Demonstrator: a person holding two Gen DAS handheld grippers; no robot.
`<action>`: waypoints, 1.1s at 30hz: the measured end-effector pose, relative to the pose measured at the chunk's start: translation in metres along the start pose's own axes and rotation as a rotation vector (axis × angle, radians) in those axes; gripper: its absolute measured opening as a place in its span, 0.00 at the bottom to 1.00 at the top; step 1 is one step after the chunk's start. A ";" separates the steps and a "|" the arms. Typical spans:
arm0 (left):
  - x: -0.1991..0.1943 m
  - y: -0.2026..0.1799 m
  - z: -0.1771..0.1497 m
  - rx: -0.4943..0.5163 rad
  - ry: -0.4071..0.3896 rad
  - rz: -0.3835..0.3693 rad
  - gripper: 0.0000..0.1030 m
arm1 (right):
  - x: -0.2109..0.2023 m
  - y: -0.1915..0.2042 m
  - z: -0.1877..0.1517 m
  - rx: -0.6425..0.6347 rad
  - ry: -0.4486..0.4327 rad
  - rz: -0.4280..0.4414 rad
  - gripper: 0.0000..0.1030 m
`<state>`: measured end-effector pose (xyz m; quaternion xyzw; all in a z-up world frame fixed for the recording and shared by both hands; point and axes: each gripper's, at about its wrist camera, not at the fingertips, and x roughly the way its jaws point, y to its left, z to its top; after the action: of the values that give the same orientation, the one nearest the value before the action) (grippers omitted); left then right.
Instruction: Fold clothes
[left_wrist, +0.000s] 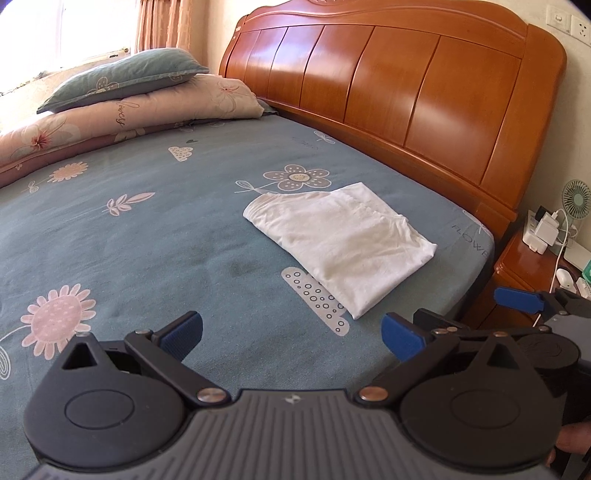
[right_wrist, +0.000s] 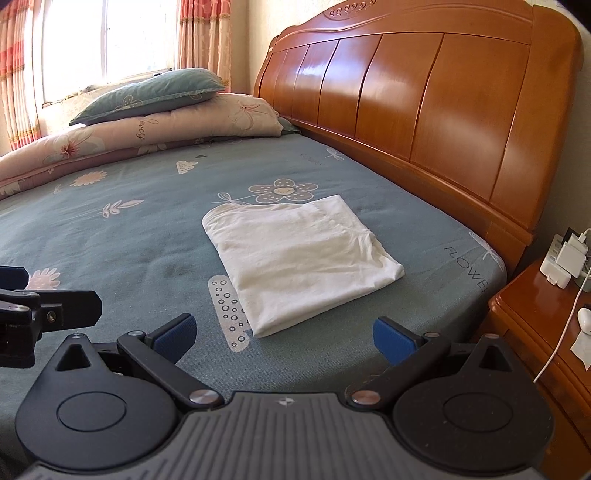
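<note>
Blue-grey flowered bedsheet (right_wrist: 147, 236) covers a wide bed in a sunlit bedroom, and on it, toward the headboard side and the near edge, lies a white garment (right_wrist: 295, 258) folded into a flat, roughly square packet, its upper corner overlapping a printed grey flower. Nothing touches the cloth; it rests alone, with a printed dotted cloud shape just beside its near left edge. Both hand-held grippers hang short of it above the sheet: the left gripper (left_wrist: 291, 336) has its blue-padded fingers spread wide and empty, and the right gripper (right_wrist: 284, 334) likewise stands parted, holding nothing, the packet lying just beyond the gap between its fingers. From the left wrist camera the garment (left_wrist: 340, 243) sits ahead and to the right, and the right tool's blue tip shows at the frame's right edge. A polished wooden headboard (right_wrist: 424, 103) runs along the right of the bed. At the far end, near a bright window (right_wrist: 107, 40) with striped curtains, a pink flowered quilt (right_wrist: 129, 140) is stacked with a teal pillow (right_wrist: 155, 92) on top, well apart from the garment. To the right of the mattress stands a wooden nightstand (right_wrist: 532, 332) carrying white chargers and a trailing white cable (right_wrist: 565, 325); a small green fan (left_wrist: 576, 199) appears there in the left camera's view. No obstacle lies between the grippers and the cloth.
</note>
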<state>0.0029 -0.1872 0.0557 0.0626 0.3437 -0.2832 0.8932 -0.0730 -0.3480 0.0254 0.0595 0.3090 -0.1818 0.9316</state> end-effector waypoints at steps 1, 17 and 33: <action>-0.001 -0.001 0.001 -0.001 -0.001 -0.001 0.99 | -0.001 0.000 0.000 -0.002 -0.004 0.002 1.00; 0.020 -0.021 0.008 0.078 0.055 -0.038 0.99 | 0.005 -0.008 -0.005 0.027 0.036 -0.005 1.00; 0.018 -0.020 0.006 0.076 0.069 -0.029 0.99 | 0.011 -0.018 -0.005 0.046 0.057 -0.032 1.00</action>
<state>0.0066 -0.2138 0.0503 0.1011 0.3639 -0.3068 0.8736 -0.0740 -0.3666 0.0145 0.0808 0.3321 -0.2020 0.9178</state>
